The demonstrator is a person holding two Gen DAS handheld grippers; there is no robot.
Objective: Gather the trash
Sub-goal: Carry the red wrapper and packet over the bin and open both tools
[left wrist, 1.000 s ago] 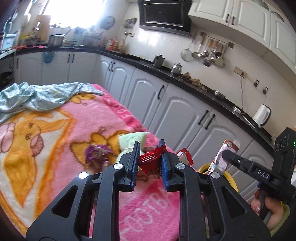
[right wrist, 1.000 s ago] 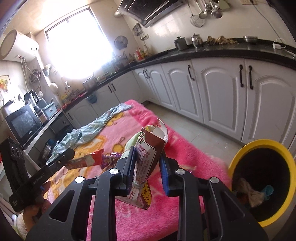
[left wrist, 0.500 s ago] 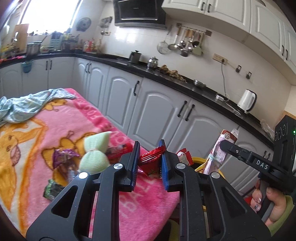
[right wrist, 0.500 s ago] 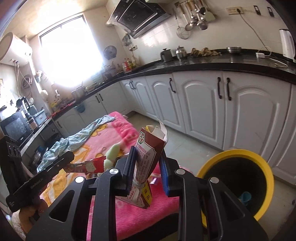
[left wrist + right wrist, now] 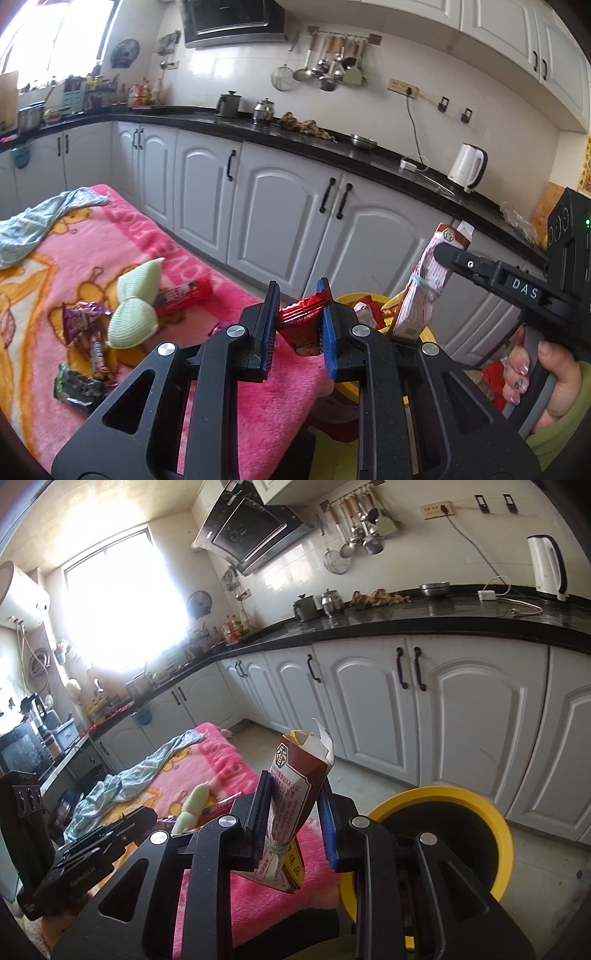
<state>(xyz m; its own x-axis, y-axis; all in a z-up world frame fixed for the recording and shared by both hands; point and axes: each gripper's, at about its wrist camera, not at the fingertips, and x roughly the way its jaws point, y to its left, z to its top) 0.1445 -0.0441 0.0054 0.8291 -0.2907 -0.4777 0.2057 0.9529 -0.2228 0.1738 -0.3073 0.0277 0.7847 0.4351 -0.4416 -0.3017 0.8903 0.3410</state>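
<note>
Now, left to right in my left wrist view: pink blanket at left with loose wrappers and a green bow-shaped thing on it. At lower centre my left tool is clamped on a red wrapper. Right of centre, the yellow bin rim. At right my right tool is clamped on a brown-and-white carton, above the bin.

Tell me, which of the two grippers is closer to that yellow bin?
Right. The right gripper, clamping a carton, sits beside the yellow bin. The left gripper, holding a red wrapper, is farther back over the pink blanket.
</note>
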